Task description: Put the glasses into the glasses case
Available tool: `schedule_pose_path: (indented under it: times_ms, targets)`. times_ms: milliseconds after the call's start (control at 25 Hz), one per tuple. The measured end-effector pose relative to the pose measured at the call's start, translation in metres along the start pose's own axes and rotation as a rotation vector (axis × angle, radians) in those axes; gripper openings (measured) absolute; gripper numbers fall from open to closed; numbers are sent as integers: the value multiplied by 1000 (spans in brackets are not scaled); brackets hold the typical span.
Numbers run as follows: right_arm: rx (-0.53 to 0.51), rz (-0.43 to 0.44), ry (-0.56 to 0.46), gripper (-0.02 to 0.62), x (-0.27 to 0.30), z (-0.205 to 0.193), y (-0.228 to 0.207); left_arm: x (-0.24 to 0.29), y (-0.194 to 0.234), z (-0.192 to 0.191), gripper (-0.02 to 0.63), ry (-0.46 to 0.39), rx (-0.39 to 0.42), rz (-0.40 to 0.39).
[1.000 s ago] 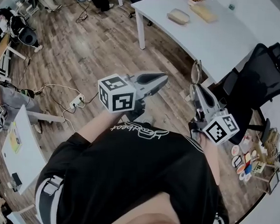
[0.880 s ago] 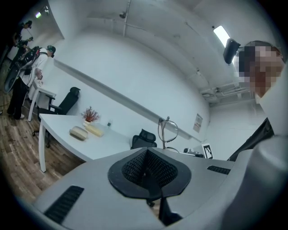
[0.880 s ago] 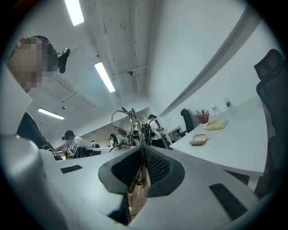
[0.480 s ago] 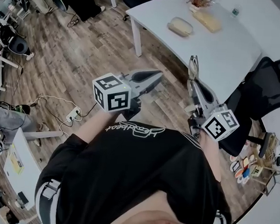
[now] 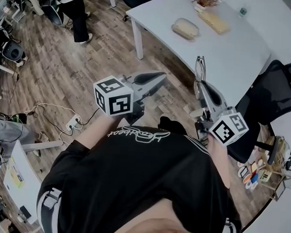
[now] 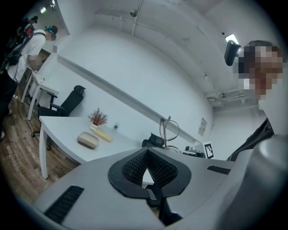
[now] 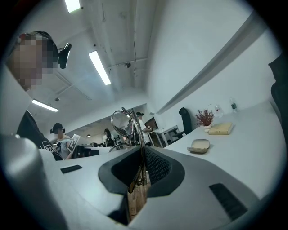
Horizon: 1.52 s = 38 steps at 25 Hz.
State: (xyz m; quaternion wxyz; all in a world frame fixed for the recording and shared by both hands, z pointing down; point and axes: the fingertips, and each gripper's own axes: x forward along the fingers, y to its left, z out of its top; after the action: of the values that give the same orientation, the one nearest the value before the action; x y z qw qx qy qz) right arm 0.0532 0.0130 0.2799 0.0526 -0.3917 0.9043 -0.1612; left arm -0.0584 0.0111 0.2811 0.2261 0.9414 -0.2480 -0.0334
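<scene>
My right gripper (image 5: 201, 88) is shut on a temple of the thin wire-framed glasses (image 5: 200, 68), which stick up above its jaws just short of the white table's (image 5: 236, 50) near edge. In the right gripper view the glasses (image 7: 125, 122) rise from the closed jaws of this gripper (image 7: 141, 148). A beige glasses case (image 5: 185, 28) lies on the table farther back, well apart from both grippers; the same case (image 7: 200, 145) shows ahead to the right. My left gripper (image 5: 158, 80) hangs over the wooden floor, shut and holding nothing, with the case (image 6: 87, 139) far ahead.
A yellow box (image 5: 212, 21) and a small potted plant (image 5: 206, 0) stand behind the case. A black office chair (image 5: 273, 91) sits at the table's right. Cables and a power strip (image 5: 73, 120) lie on the floor at left. A person's legs (image 5: 75, 12) are at upper left.
The table and case have slid nearer and lower in the head view. Both grippers keep about the same pose, the right still holding the glasses. A person's legs came into view at upper left.
</scene>
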Motion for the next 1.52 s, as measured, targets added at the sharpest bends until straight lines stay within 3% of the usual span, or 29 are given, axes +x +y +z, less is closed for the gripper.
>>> schedule_pose_path:
  times_ms: [480, 1080, 1520]
  targets:
    - [39, 16, 15, 29, 53, 9, -68, 49, 64, 14, 6, 25, -31, 40]
    - [98, 18, 66, 29, 174, 42, -227, 178, 212, 63, 7, 71, -108, 84]
    - [91, 8, 75, 29, 219, 61, -296, 236, 265, 84, 6, 99, -96, 82]
